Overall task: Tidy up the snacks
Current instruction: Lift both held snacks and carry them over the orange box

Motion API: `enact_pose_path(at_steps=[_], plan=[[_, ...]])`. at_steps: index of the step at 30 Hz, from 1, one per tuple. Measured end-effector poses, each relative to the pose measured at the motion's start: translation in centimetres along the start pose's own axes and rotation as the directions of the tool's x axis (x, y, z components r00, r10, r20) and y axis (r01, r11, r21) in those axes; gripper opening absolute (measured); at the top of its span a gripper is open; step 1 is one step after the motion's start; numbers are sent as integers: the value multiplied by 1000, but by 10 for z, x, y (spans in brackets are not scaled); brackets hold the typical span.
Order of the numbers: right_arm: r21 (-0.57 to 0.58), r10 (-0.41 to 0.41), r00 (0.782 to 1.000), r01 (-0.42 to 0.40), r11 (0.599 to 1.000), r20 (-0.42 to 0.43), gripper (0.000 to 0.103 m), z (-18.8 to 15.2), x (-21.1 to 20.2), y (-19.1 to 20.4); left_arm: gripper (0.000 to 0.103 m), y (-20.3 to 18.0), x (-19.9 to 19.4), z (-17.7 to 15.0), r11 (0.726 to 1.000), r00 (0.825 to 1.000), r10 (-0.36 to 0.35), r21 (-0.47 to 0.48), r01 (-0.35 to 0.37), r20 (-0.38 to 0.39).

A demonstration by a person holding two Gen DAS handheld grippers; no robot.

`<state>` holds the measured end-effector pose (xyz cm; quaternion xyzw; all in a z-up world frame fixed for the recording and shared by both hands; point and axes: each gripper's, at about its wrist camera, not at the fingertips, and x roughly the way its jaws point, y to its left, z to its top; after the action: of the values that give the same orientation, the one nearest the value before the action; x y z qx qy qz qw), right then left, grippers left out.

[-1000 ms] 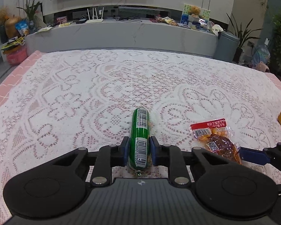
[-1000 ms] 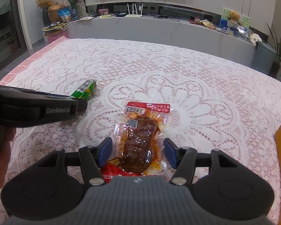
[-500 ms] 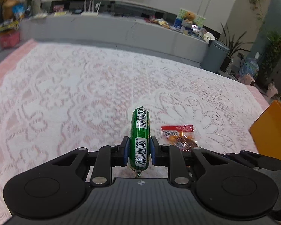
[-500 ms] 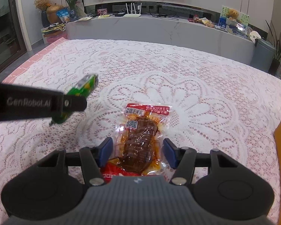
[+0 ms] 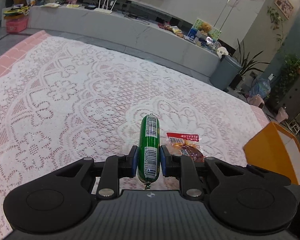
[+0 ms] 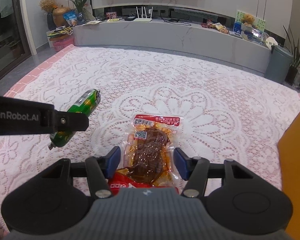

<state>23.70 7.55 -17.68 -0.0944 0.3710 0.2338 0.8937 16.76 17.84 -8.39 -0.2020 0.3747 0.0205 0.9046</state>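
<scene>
My left gripper (image 5: pixel 149 161) is shut on a green sausage stick (image 5: pixel 149 144) with a barcode and holds it above the lace tablecloth. In the right wrist view the sausage (image 6: pixel 84 108) hangs tilted in the left gripper's finger (image 6: pixel 70 121). My right gripper (image 6: pixel 147 160) is open, its blue pads on either side of a clear pack of brown braised meat (image 6: pixel 152 144) with a red label that lies flat on the cloth. The pack also shows in the left wrist view (image 5: pixel 185 146). An orange box (image 5: pixel 276 152) stands at the right.
The orange box wall (image 6: pixel 296 160) stands close on the right of my right gripper. A white lace cloth (image 6: pixel 190 80) over pink covers the table. A grey bin (image 5: pixel 225 73) and a long counter (image 6: pixel 170 34) stand beyond the far edge.
My left gripper has lifted the green sausage off the cloth and swung toward the right, bringing the orange box into its view. The right gripper has stayed open over the meat pack.
</scene>
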Motion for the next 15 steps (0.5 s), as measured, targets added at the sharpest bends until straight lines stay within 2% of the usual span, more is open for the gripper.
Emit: enact_pose_path(at_steps=[8, 15], plan=[[-4, 11, 1000, -11, 1000, -18, 57, 0, -37, -12, 24, -27, -21, -13, 999, 999, -43, -3, 43, -5], [-24, -2, 999, 1, 1000, -44, 57, -8, -76, -32, 24, -54, -36, -18, 998, 997, -67, 4, 68, -49]])
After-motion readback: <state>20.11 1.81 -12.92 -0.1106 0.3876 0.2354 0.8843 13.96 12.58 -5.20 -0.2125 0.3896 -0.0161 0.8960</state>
